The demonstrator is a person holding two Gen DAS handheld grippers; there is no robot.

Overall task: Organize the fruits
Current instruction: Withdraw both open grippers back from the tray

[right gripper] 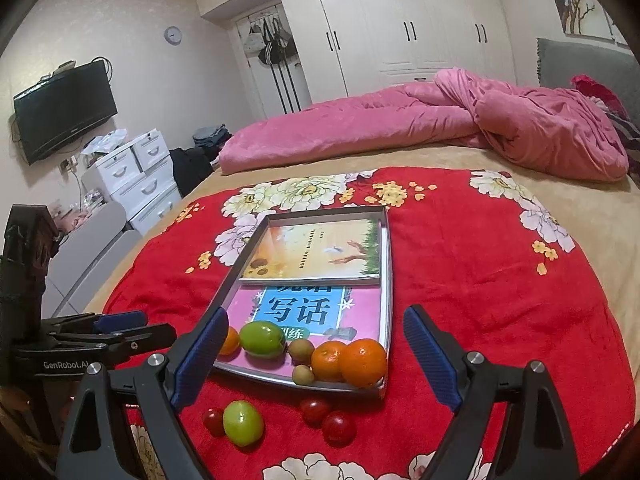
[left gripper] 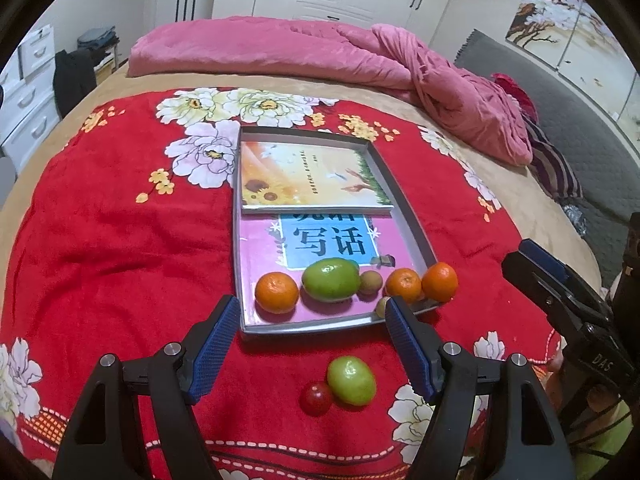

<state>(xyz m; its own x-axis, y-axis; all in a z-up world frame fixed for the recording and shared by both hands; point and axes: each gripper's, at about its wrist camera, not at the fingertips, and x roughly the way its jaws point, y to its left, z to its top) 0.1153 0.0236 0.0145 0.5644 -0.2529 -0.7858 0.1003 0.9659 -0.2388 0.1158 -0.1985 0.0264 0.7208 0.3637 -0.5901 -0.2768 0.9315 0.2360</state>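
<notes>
Right wrist view shows seven fruits in the tray point(right gripper: 386, 280); a green fruit point(right gripper: 243, 423) and three small red fruits point(right gripper: 338, 427) remain on the red blanket point(right gripper: 480, 300), and both the left gripper point(left gripper: 312, 344) and right gripper point(right gripper: 316, 352) gape wide, empty.

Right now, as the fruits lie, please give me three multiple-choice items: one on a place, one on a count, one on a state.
1. Where is the small green fruit?
A. in the tray
B. on the red blanket before the tray
C. on the pink quilt

2. How many oranges lie in the tray?
A. one
B. three
C. five

3. How are the right tongs?
A. open, empty
B. shut on an orange
C. shut on a book

Answers: 1 B, it lies outside the rim; 2 B, three are seen; 3 A, the fingers stand apart around nothing.
</notes>
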